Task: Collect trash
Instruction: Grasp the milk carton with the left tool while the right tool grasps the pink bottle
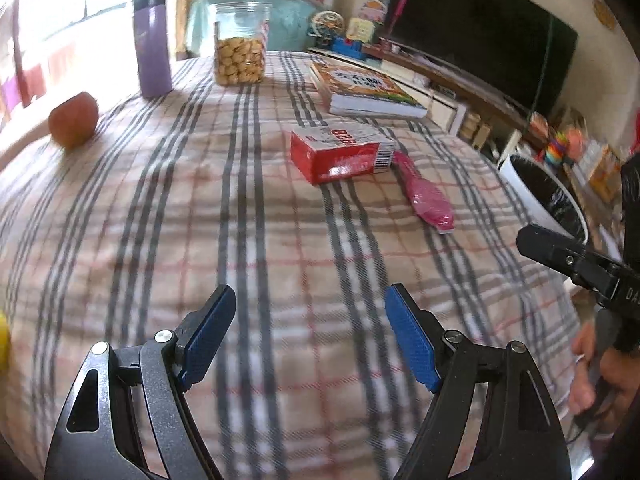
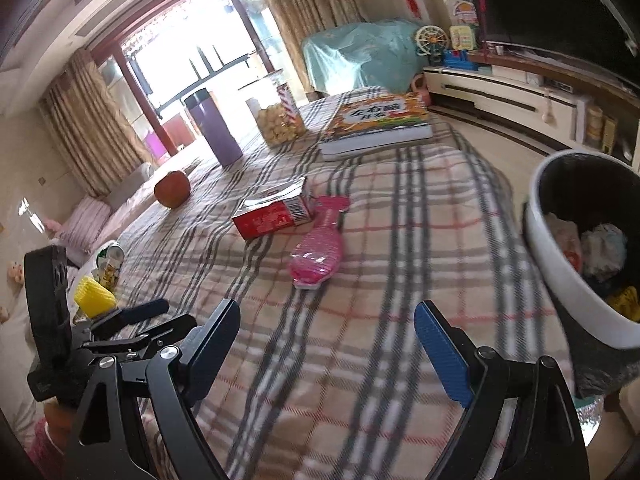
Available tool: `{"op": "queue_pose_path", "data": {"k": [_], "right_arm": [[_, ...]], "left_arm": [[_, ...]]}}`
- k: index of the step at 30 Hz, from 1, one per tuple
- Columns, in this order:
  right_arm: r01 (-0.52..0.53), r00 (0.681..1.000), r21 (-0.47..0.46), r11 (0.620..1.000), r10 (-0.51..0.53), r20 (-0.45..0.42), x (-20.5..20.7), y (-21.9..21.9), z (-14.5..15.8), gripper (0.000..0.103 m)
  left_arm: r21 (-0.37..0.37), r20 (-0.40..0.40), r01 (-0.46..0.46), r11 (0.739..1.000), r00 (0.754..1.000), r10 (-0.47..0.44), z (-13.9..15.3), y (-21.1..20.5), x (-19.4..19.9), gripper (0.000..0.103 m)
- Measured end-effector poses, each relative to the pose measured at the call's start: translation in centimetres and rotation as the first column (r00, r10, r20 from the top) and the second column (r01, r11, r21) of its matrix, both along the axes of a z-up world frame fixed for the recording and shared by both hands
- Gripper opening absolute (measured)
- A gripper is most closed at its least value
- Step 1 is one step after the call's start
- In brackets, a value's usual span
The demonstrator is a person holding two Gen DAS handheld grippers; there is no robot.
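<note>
The left gripper (image 1: 310,312) is hovering over the plaid table (image 1: 240,220), its jaws standing wide with nothing between them. The right gripper (image 2: 326,332) is likewise gaping wide and empty, angled down at the cloth. Ahead of both, the red box (image 2: 272,214) and pink wrapper (image 2: 318,252) are lying touching. The bin (image 2: 560,280) is standing beside the table's right edge.

My left gripper (image 1: 310,300) stands wide, nothing between its blue pads (image 1: 410,344), over the plaid cloth (image 1: 260,240). Centre frame: a red box (image 1: 340,156) touching a pink wrapper (image 1: 426,196) at its right. Upper left: an apple (image 1: 74,119), a purple flask (image 1: 153,44), a biscuit jar (image 1: 240,44). Right edge: a white bin (image 1: 536,196) and my right gripper (image 1: 560,254).
</note>
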State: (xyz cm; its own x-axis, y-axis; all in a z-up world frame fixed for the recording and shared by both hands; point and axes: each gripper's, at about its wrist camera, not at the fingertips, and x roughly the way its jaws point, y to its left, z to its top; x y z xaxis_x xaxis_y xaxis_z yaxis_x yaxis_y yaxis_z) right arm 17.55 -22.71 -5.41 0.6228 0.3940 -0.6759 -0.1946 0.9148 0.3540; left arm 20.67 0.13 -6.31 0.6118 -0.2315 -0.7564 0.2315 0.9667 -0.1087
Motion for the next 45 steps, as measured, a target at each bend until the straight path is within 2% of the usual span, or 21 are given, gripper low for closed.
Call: {"op": "queue_pose_path", "data": {"k": [7,12,14,17,20,21,25,26,27,28,34,37,39,40,41,43,45], "right_arm": [[-0.023,1.000,-0.017,1.000,0.023,-0.013,2.6,1.9,-0.9,0.082],[-0.041,0.998,-0.014,0.999,0.041,-0.037,4.8,2.9,-1.8,0.079],[-0.047,0.998,-0.012,0.999,0.047,-0.049,5.4,3.1,-2.1,0.078],[-0.058,0.996,-0.030,0.998,0.055,-0.071,6.3,3.4,-2.8,0.071],[-0.072,0.994,-0.065,0.995,0.067,-0.086,6.8,3.8,-3.3,0.056],[-0.082,0.993,-0.081,0.993,0.075,-0.087,6.8,3.9,-3.2,0.046],[-0.086,0.992,-0.062,0.994,0.080,-0.094,6.0,2.9,-3.2,0.046],[-0.083,0.993,-0.055,0.995,0.078,-0.094,5.8,2.6,-3.1,0.046],[-0.078,0.993,-0.042,0.996,0.073,-0.096,5.5,2.1,-3.0,0.046],[-0.074,0.993,-0.032,0.997,0.070,-0.097,5.3,1.8,-2.9,0.046],[-0.053,0.995,-0.015,0.998,0.052,-0.089,3.3,-0.7,-2.2,0.046],[-0.070,0.993,-0.025,0.997,0.067,-0.097,2.5,-1.5,-2.4,0.046],[-0.078,0.992,-0.049,0.996,0.073,-0.100,2.0,-1.8,-2.7,0.046],[-0.086,0.992,-0.060,0.995,0.080,-0.101,1.8,-1.8,-2.8,0.046],[-0.089,0.992,-0.069,0.994,0.082,-0.098,1.7,-1.9,-2.8,0.047],[-0.092,0.993,-0.084,0.992,0.085,-0.087,1.5,-1.8,-2.6,0.048],[-0.086,0.994,-0.088,0.992,0.079,-0.080,1.4,-1.6,-2.5,0.049]], "left_arm": [[0.012,0.012,0.167,0.986,0.986,-0.167,0.0,0.5,5.1,0.079],[0.016,0.014,0.307,0.952,0.952,-0.307,0.1,-0.1,8.8,0.079],[0.020,0.007,0.335,0.942,0.942,-0.335,-0.1,-0.2,10.1,0.079],[0.025,0.003,0.369,0.929,0.929,-0.369,-0.4,-0.5,11.7,0.079],[0.015,-0.006,0.394,0.919,0.919,-0.394,-1.0,-1.2,13.0,0.079],[0.006,-0.007,0.411,0.912,0.912,-0.411,-1.1,-1.6,13.2,0.079],[0.028,0.048,0.451,0.892,0.891,-0.452,-0.5,-2.9,12.7,0.079],[0.035,0.060,0.455,0.890,0.888,-0.456,-0.4,-3.1,12.5,0.072],[0.049,0.069,0.452,0.891,0.888,-0.455,-0.3,-3.3,12.3,0.062],[0.056,0.063,0.448,0.892,0.890,-0.451,-0.4,-3.4,12.1,0.057],[0.069,0.037,0.332,0.941,0.941,-0.335,-0.2,-2.9,9.8,0.057],[0.093,0.000,0.218,0.971,0.976,-0.219,-0.1,-2.5,7.0,0.054],[0.072,-0.030,0.130,0.989,0.991,-0.128,-0.2,-1.8,4.9,0.052],[0.049,-0.050,0.094,0.994,0.995,-0.092,-0.4,-1.4,3.9,0.043],[0.014,-0.078,0.072,0.997,0.994,-0.071,-0.8,-1.0,3.1,0.022],[-0.055,-0.102,0.028,0.998,0.994,-0.033,-1.5,-0.3,1.4,0.020],[-0.028,-0.064,0.021,0.999,0.998,-0.023,-1.7,-0.5,-0.1,0.021]]}}
